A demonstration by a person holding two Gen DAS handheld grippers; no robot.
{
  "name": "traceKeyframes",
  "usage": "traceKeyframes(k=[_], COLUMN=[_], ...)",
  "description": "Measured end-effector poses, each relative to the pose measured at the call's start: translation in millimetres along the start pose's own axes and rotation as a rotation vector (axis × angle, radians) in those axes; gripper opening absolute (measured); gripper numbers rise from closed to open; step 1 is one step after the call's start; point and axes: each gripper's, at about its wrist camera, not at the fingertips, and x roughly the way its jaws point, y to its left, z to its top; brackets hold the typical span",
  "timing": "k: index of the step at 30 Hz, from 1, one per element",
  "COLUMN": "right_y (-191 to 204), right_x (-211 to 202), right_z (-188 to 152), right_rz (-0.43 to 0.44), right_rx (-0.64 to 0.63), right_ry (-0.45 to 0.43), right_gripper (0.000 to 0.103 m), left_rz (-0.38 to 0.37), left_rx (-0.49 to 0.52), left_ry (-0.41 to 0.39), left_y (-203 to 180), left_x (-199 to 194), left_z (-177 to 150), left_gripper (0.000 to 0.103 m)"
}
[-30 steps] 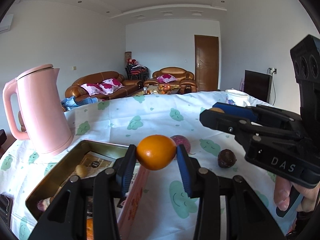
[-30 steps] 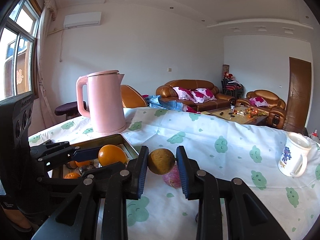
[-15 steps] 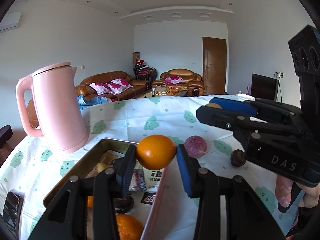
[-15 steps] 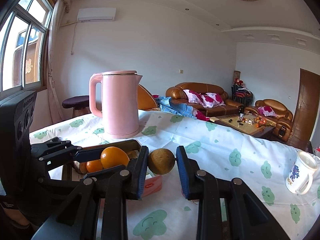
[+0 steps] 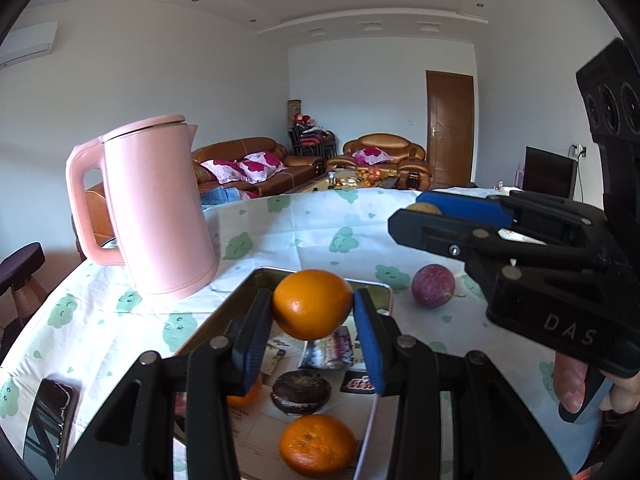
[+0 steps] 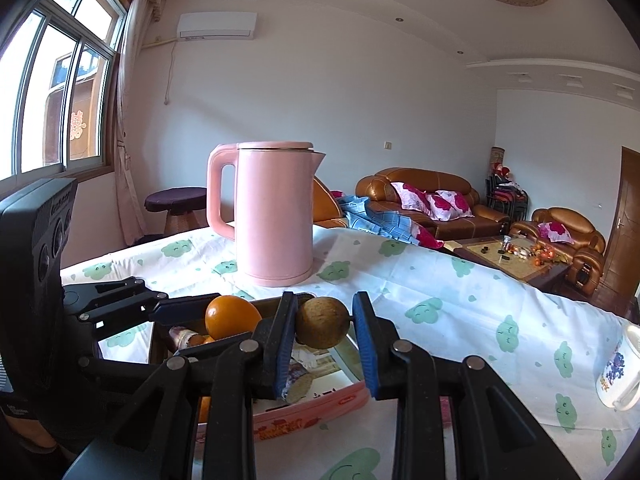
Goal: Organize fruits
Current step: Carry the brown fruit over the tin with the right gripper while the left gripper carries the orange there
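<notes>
Now the orange [image 5: 312, 304] is clamped in the left tongs [image 5: 313, 320] above the pink tin tray [image 5: 378, 396]; the right tongs [image 6: 324, 340] grip a brownish round fruit [image 6: 322, 322] over the tray's edge, near the pink kettle [image 6: 274, 216] on the counter [image 6: 460, 300].

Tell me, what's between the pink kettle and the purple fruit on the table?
The tin's far rim, with the left claw's orange held above it, sits between the kettle and purple fruit in the left wrist view.
</notes>
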Motion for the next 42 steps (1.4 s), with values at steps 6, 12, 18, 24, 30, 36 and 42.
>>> traceKeyframes(k=[6,12,18,24,30,36,42], right_y=[5.5,14.4,22.0,31.7,39.1,43.3,46.7], right_x=[12.6,27.0,38.0,49.7,60.0,67.2,73.4], right_z=[0.5,-1.5,-4.0,-7.0,-13.8,-17.2,-21.7], right_rz=[0.028,0.046,0.065,0.081,0.096,0.106,0.120], right_rx=[0.011,-0.002,-0.006,-0.023,-0.033,-0.038,-0.042], right_ry=[0.014,0.037,0.055,0.078,0.106,0.127,0.150], right_gripper=[0.031,0.031,0.031,0.031,0.031,0.031,0.031], left_rz=[0.020,0.056,0.092,0.114,0.125,0.117,0.116], left_rx=[-0.001,-0.014,-0.025,-0.033,-0.041,-0.055,-0.064], left_ry=[0.008,0.022,0.040,0.063,0.096,0.117,0.140], left_y=[8.9,23.1,37.8,48.1,55.0,61.9,66.1], left_x=[1.9,3.6,6.1,9.5,16.6,20.8,24.3], left_z=[-2.1,-5.0,-7.7,-11.4,-16.6,-19.6,-22.3], left_gripper=[0.043,0.043,0.043,0.043,0.043,0.043,0.043])
